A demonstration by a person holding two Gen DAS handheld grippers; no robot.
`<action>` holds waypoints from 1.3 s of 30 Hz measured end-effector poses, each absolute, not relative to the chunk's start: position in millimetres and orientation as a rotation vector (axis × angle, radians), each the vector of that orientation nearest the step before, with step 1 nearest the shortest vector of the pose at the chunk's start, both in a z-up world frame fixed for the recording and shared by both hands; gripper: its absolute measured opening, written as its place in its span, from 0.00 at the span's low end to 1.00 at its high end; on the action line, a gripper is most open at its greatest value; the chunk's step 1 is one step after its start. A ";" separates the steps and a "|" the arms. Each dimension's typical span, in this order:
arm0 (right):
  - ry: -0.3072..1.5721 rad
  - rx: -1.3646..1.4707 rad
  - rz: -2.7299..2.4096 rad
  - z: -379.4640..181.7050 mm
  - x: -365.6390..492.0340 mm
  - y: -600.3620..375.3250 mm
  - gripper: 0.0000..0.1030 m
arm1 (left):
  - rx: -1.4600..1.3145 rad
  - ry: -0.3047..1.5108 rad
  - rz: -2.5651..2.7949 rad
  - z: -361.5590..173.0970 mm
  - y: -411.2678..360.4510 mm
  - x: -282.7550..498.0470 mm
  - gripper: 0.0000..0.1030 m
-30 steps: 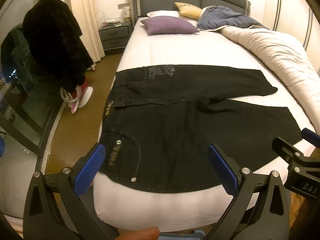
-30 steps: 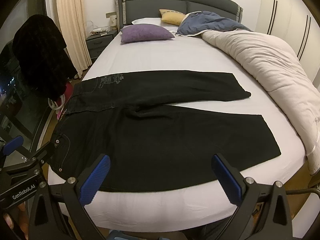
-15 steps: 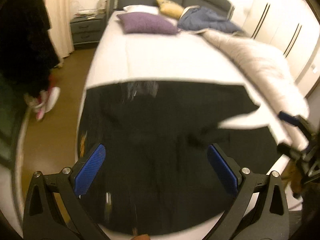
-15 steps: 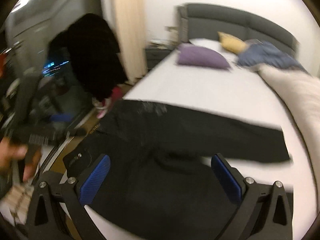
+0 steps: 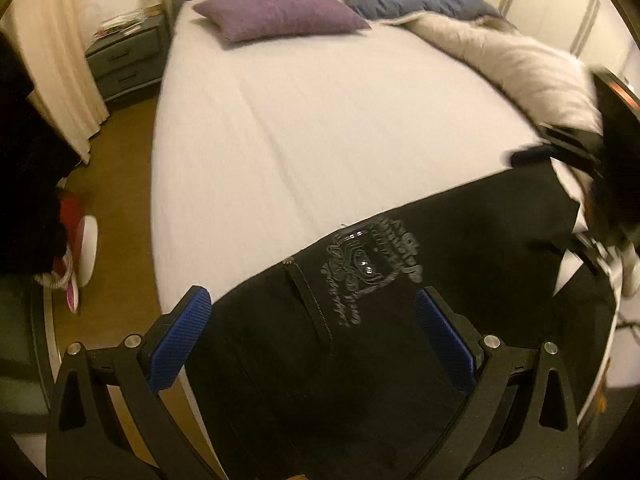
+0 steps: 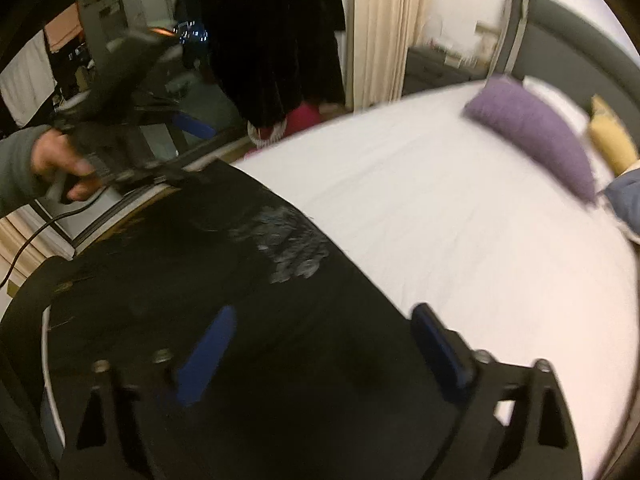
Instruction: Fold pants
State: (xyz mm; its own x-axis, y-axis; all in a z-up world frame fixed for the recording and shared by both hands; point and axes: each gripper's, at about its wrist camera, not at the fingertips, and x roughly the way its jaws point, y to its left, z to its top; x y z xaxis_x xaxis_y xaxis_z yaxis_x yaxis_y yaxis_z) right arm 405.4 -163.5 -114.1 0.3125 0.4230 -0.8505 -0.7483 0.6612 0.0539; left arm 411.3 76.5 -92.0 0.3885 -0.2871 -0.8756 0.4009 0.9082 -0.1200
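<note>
Lying flat across the foot end of the bed [image 5: 320, 128], the black pants [image 5: 360, 360] run crosswise to the mattress, waistband end by the bed's curtain-side edge, legs stretching toward the duvet [image 5: 512, 60] side; pale embroidery faces up. Left gripper [image 5: 316, 332] hovers over the seat area, jaws spread wide with nothing pinched. Right gripper [image 6: 320, 344] is over the pants by their far edge, jaws just been closing but apart, cloth only beneath them.
</note>
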 end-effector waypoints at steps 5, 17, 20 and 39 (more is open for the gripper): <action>1.120 -0.352 0.844 -170.3 458.1 -150.4 0.72 | 0.169 1.098 -0.471 -121.1 73.2 408.8 1.00; 1.208 -0.289 0.936 -208.6 496.9 -141.0 0.69 | 0.130 1.112 -0.542 -149.8 87.8 407.9 1.00; 1.209 -0.255 0.957 -207.6 501.1 -138.0 0.48 | 0.123 1.097 -0.557 -144.5 92.8 411.3 1.00; 0.920 -0.575 1.060 -125.9 374.6 -140.1 0.08 | 0.473 0.961 -0.787 -98.1 30.1 423.1 1.00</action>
